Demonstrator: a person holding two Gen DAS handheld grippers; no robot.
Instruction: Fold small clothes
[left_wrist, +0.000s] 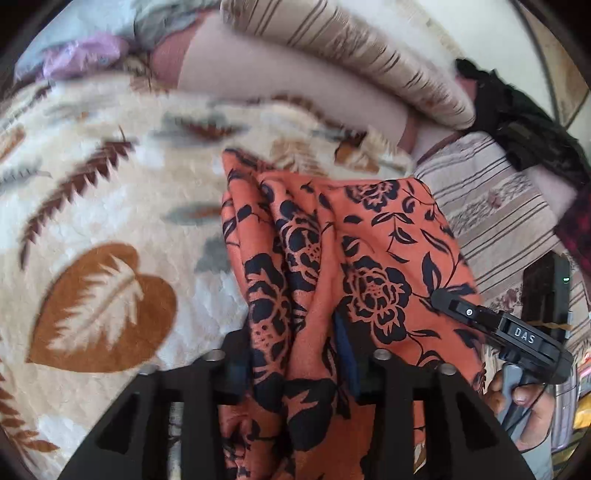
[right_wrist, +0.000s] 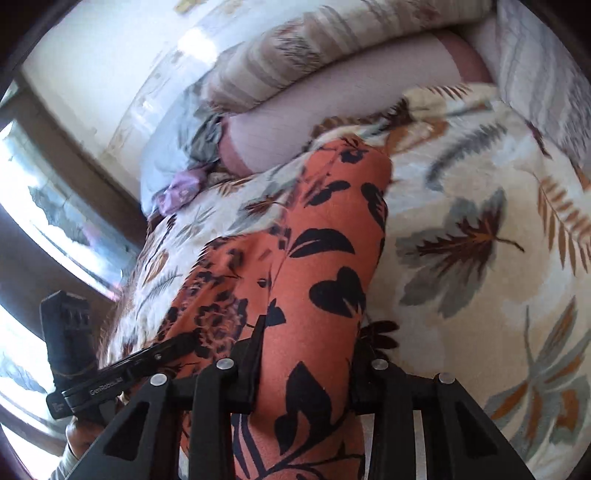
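Garment: your orange fabric garment with a black rose-and-leaf print (left_wrist: 369, 258) hangs bunched between both tools, lifted above the bed.
Left hand-held gripper: your left hand-held gripper (left_wrist: 295, 369) is pinching a gathered fold of the orange cloth between its black fingers; the cloth runs down through them toward the camera.
Right hand-held gripper: your right hand-held gripper (right_wrist: 306, 373) is also clamped on the garment, a smooth band of it passing between the fingers.
Cross view: from the left wrist, the right tool's black tip touches the cloth's right edge, with your right hand (left_wrist: 524, 402) on its handle.
Bed: a cream fleece blanket with brown and grey leaf shapes (left_wrist: 103, 229) lies under the garment.
Behind: a striped beige pillow (left_wrist: 351, 44) rests on a pale pink bolster (left_wrist: 280, 85).
Far right: a dark crumpled cloth (left_wrist: 524, 122) sits apart from the garment.
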